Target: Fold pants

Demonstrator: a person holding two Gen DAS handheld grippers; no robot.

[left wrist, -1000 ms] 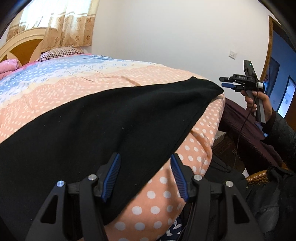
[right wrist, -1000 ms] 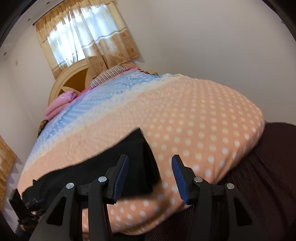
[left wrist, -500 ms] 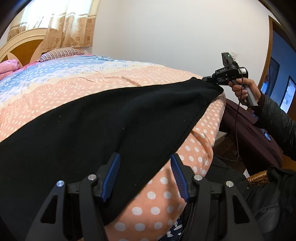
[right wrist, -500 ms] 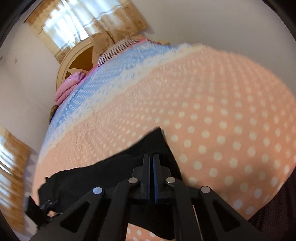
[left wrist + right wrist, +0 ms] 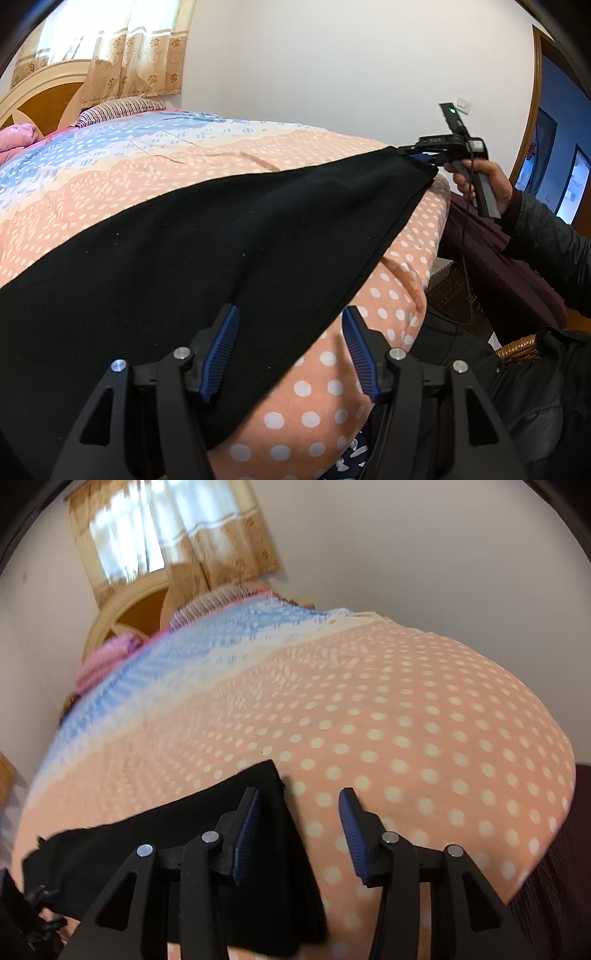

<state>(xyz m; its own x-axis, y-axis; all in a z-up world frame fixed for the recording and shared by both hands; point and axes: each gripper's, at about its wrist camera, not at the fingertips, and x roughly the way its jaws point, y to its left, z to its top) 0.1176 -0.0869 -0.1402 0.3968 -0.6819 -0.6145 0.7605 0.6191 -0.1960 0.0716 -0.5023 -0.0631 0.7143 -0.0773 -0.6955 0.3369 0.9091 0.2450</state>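
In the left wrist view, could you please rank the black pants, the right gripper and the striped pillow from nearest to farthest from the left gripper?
1. Black pants: their edge lies between the open fingers of the left gripper.
2. Right gripper: upper right, at the pants' far corner.
3. Striped pillow: upper left, by the headboard.

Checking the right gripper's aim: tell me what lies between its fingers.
In the right wrist view, the open right gripper frames the pants' end edge and bare dotted bedspread.
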